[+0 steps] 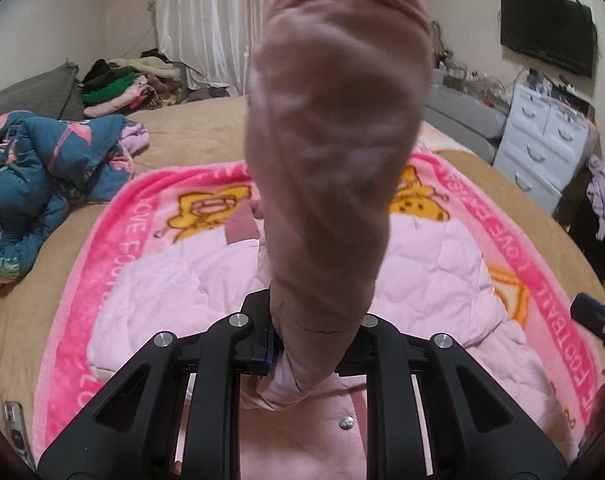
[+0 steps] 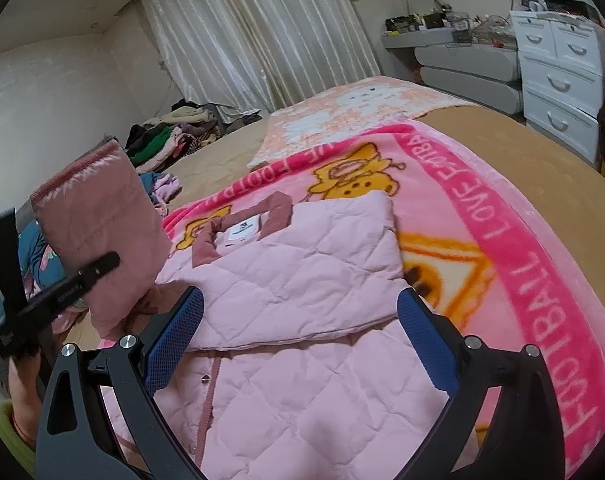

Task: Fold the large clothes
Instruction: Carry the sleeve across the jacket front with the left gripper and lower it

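Left gripper (image 1: 314,344), jaws pinched on the jacket's sleeve (image 1: 334,140), lifts it so the ribbed cuff stands upright over the garment; in the right wrist view the same sleeve (image 2: 102,232) hangs at the left, w/ the left gripper (image 2: 98,266) clamped across it. Right gripper (image 2: 298,344) hovers spread & empty just above the jacket's front, touching nothing as far as can be told. Pink quilted jacket (image 2: 302,280) lies centred on the pink cartoon blanket (image 2: 522,240), on the tan bed (image 2: 522,140), collar at the far end. Progress (judged): right side already folded in, its edge lying across the chest; left sleeve mid-fold, not yet laid down. Remaining: lay the sleeve across the body, then prob. fold the hem up toward the collar. Clothes pile (image 2: 170,136) waits at the far left.
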